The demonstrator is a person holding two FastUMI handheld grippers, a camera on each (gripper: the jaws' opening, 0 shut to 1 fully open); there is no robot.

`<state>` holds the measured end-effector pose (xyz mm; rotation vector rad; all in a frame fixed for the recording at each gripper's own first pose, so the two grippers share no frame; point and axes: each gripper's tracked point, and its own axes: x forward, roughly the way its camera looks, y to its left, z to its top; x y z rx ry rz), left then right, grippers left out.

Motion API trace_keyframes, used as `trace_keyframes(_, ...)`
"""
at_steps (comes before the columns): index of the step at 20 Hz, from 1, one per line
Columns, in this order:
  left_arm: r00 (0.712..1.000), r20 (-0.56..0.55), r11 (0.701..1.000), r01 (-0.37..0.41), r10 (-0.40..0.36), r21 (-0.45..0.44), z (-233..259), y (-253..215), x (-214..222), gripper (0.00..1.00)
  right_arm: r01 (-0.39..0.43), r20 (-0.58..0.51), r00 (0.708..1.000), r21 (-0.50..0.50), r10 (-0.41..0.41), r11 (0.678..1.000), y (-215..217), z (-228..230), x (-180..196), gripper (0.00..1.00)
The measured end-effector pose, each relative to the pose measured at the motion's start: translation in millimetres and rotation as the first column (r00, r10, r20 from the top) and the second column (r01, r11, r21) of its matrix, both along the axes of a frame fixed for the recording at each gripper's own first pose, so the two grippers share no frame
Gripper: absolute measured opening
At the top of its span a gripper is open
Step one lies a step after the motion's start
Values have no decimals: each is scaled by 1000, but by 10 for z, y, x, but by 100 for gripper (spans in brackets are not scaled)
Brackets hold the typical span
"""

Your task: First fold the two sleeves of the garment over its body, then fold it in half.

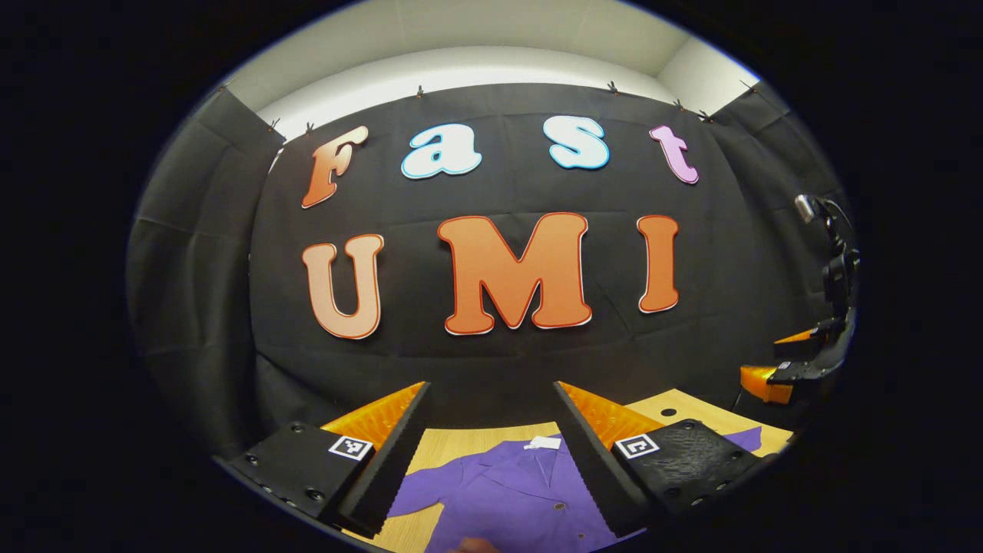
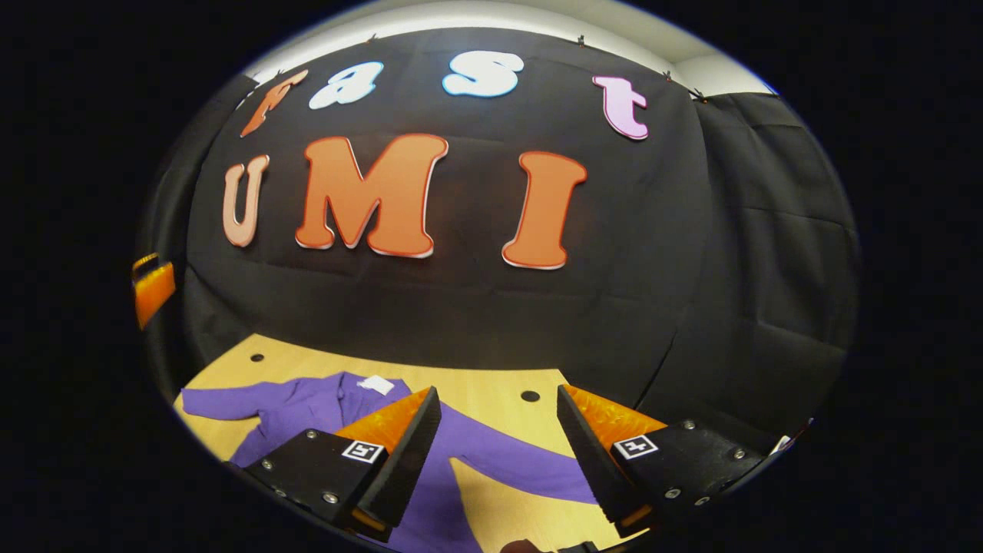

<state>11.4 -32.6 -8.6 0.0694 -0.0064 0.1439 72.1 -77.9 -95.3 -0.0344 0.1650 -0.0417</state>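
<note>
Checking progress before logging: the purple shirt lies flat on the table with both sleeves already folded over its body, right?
Not quite. The shirt lies flat on the table, but its sleeves are still spread out, as the right gripper view shows.

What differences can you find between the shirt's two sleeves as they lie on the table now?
1. One sleeve stretches straight out sideways from the purple shirt; the other sleeve slants down across the table.
2. The slanting sleeve lies between the right gripper's open fingers; the straight sleeve lies off to the side.

Shared: both are purple, lie flat, spread away from the body, and not yet folded.
</note>
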Motion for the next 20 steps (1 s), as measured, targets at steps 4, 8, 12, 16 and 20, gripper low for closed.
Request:
trace_keyframes(4,1000,9,1000,-13,13,1,18,22,-36,100,39,-93,995,4,-38,999,-189,-416,85,93)
trace_keyframes(8,999,-3,999,-35,35,8,-8,62,-73,99,90,-183,980,67,-76,994,-449,-755,212,93)
trace_keyframes(12,998,-25,998,-62,63,12,-96,116,-118,99,161,-266,954,75,-136,984,-769,-1058,293,93)
trace_keyframes(16,995,-40,996,-92,93,19,-141,165,-160,99,207,-369,916,105,-156,973,-1040,-1398,365,93)
trace_keyframes(20,989,-60,991,-134,135,19,-218,236,-223,99,254,-476,865,136,-161,958,-1333,-1857,446,94)
